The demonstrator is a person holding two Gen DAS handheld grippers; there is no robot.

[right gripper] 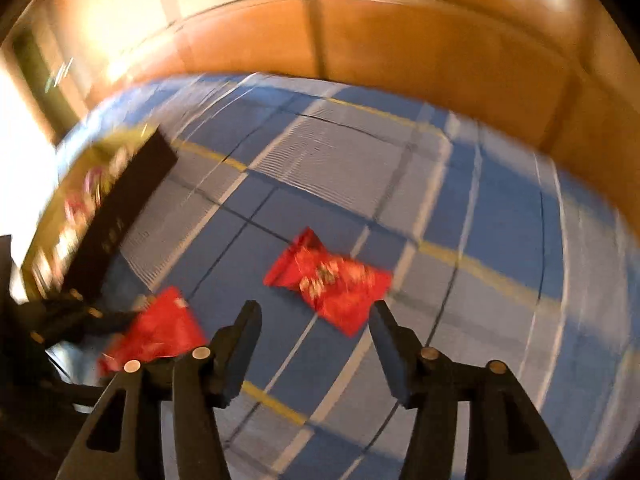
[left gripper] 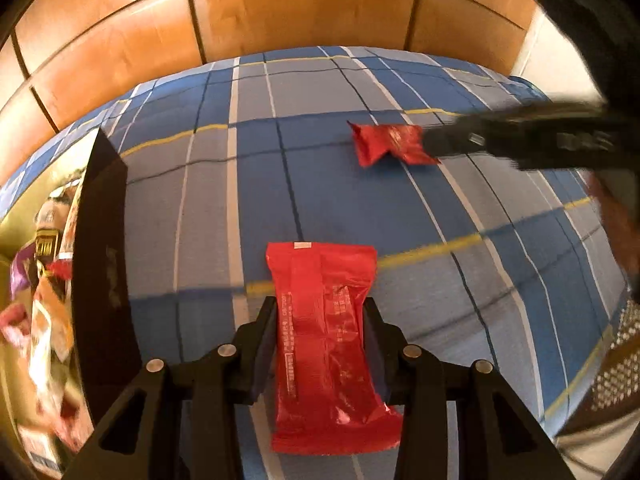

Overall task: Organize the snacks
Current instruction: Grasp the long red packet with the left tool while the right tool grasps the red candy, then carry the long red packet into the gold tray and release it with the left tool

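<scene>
Black left gripper (left gripper: 320, 336) clamps a red pack (left gripper: 326, 344) at mid-length, its long axis running straight out between the fingers, above the plaid cloth (left gripper: 200, 184). Box (left gripper: 100, 264) of snacks lies just left, nearest this hand. Right gripper (right gripper: 316, 320) gapes empty; second pack (right gripper: 328, 280) lies flat just ahead, skewed.

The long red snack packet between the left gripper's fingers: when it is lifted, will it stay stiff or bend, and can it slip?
The long red packet is glossy, wrinkled film, so it probably bends at its free ends and feels light. The smooth film may slip between the left gripper fingers, which sit at its sides. It lies flat on the plaid cloth, so rolling seems unlikely.
</scene>
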